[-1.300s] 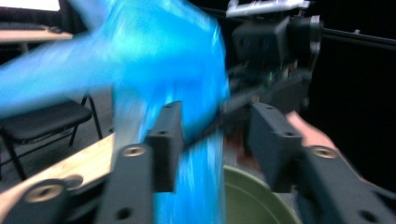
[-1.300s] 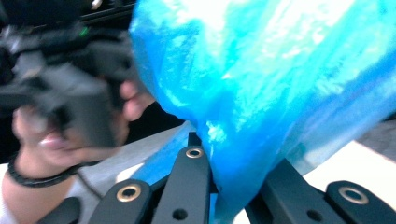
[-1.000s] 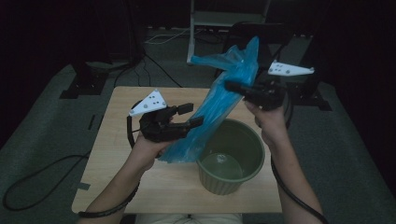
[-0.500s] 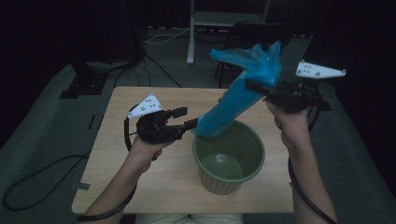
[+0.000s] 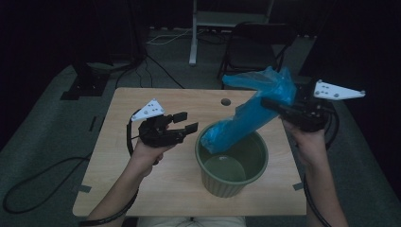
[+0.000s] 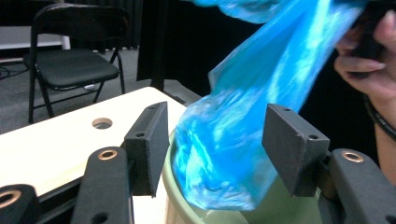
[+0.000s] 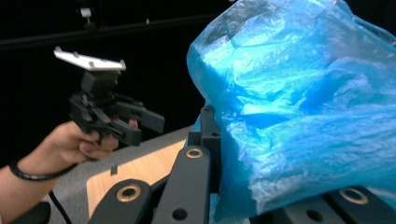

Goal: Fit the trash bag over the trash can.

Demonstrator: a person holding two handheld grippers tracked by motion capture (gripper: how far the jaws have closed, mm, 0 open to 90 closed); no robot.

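Bag: a thin, crinkly blue plastic bag (image 5: pixel 253 113) hangs slanted, its low end dipping inside the round green plastic bucket (image 5: pixel 231 182) on the pale wooden worktop (image 5: pixel 118 113).
Right tongs (image 5: pixel 274 106): clamped on the bag's upper part, up beside the bucket.
Left tongs (image 5: pixel 185 122): spread wide, holding nothing, near the bucket's rim.
Feel: I think it is very light, soft and floppy, and a bit slippery.
Where to grab: a bunched fold near the top or rim.
Pointing: long way runs from upper right down to lower left.

Black folding chair (image 5: pixel 257 49) behind the table (image 5: pixel 118 161) — cables (image 5: pixel 161 40) on floor.
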